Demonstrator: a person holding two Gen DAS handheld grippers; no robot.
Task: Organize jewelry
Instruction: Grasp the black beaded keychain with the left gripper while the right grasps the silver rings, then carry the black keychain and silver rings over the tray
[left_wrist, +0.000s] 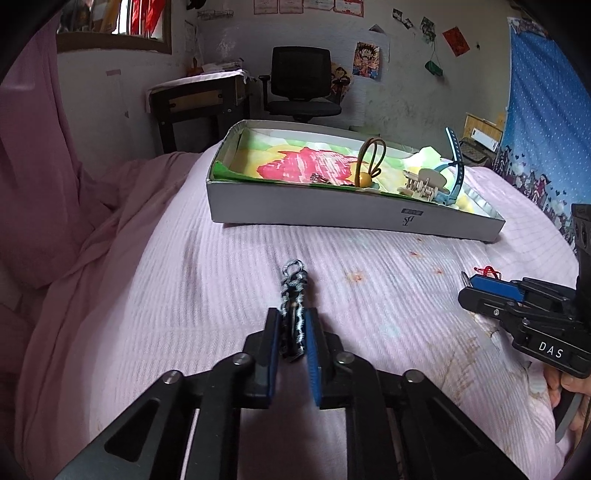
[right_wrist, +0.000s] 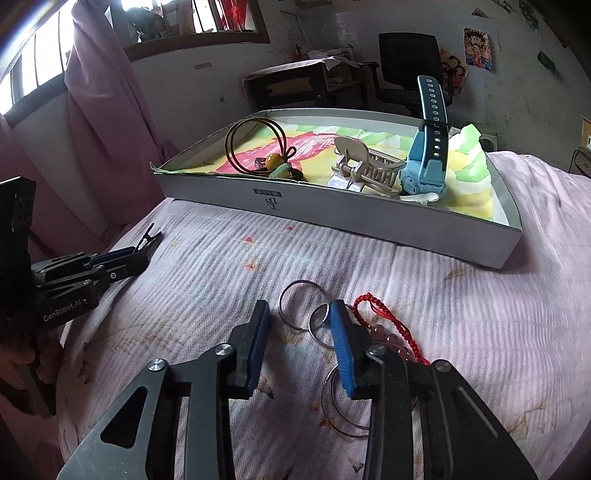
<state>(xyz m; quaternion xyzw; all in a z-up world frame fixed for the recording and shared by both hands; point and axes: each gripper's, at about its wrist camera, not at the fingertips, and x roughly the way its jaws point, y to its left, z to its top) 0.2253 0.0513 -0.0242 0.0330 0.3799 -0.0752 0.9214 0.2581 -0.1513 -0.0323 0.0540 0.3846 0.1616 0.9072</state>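
Jewelry first: our left gripper (left_wrist: 293, 325) has its pads pressed on a black-and-white braided cord (left_wrist: 294, 295), whose long axis runs straight ahead along the fingers toward the upper middle of the frame, its ring end lying on the pink bedspread (left_wrist: 184, 277). Our right gripper (right_wrist: 299, 321) stands with its fingers apart, clamped on nothing; metal rings (right_wrist: 303, 308) lie on the cover between and under the right pad, and a red beaded string (right_wrist: 391, 328) lies just right of that finger, outside the gap. We judge the left hand readier to move, since it already holds its piece. Beyond both, in mid-frame, sits the box (left_wrist: 332, 212), its long axis running across the view, holding a hair tie, a claw clip (right_wrist: 369, 166) and a blue watch (right_wrist: 428, 147). Writing: "DAS" on the right gripper, "GenRobot.AI" on the left, a "DS"-like mark on the box wall.
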